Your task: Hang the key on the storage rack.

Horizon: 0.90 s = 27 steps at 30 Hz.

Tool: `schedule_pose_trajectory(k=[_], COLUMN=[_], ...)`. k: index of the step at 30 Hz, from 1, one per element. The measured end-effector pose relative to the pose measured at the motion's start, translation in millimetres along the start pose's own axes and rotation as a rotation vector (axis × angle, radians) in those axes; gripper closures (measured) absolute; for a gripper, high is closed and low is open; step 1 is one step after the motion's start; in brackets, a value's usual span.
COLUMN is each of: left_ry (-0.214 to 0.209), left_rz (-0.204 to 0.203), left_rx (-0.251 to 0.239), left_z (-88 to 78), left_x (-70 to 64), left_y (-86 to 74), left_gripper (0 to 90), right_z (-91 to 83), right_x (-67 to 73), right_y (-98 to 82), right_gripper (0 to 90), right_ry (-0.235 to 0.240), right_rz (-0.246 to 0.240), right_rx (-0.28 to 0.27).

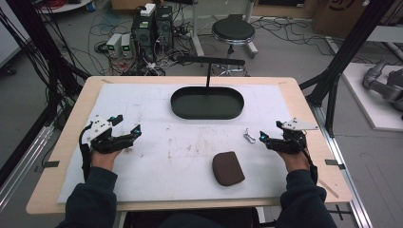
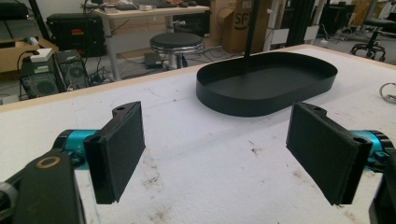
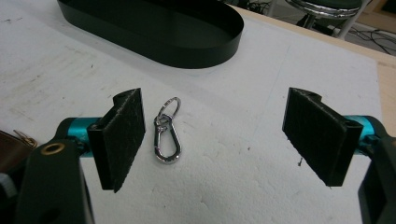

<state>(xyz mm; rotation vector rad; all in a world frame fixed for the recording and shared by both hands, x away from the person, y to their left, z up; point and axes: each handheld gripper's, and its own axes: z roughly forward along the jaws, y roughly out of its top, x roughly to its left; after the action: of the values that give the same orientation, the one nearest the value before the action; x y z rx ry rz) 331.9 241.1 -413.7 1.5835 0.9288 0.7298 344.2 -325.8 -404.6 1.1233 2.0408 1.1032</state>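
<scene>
My right hand-held gripper (image 3: 212, 140) is wide open, the carabiner (image 3: 167, 133) lying flat at eleven o'clock by its left pad. I'd shift left, centre it, then close across the clip.

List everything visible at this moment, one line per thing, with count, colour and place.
carabiner clip: 1, silver, on the mat between the right gripper's open jaws, nearer one pad
pouch: 1, brown, near side of mat
tray: 1, black oval, far middle of mat
mat: 1, white, stained, covering the table
table: 1, light wood
stool: 1, black seat, beyond the table
left gripper: 1, black, open, over mat's left
right gripper: 1, black, open, beside clip
</scene>
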Motion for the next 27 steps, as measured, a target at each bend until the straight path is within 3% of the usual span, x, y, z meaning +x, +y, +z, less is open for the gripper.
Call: schedule_pose_trajectory(k=[17,20,27], left_ry=[0.004,0.004,0.009], left_rz=[0.0,0.003,0.007], left_rx=[0.007,0.014,0.029], left_z=[0.8,1.5,-0.1], left_x=[-0.2,-0.3,-0.7], left_y=[-1.1,-1.3,-2.4], left_gripper=[19.9,20.2,20.7], right_z=[1.1,2.9,16.8], right_x=[1.7,3.0,4.1], right_y=[-0.3,-0.7,0.7], right_gripper=[21.6,25.3,25.3], right_ry=[0.007,0.022,-0.001], right_rz=[0.001,0.0,0.004], right_rx=[0.007,0.012,0.042])
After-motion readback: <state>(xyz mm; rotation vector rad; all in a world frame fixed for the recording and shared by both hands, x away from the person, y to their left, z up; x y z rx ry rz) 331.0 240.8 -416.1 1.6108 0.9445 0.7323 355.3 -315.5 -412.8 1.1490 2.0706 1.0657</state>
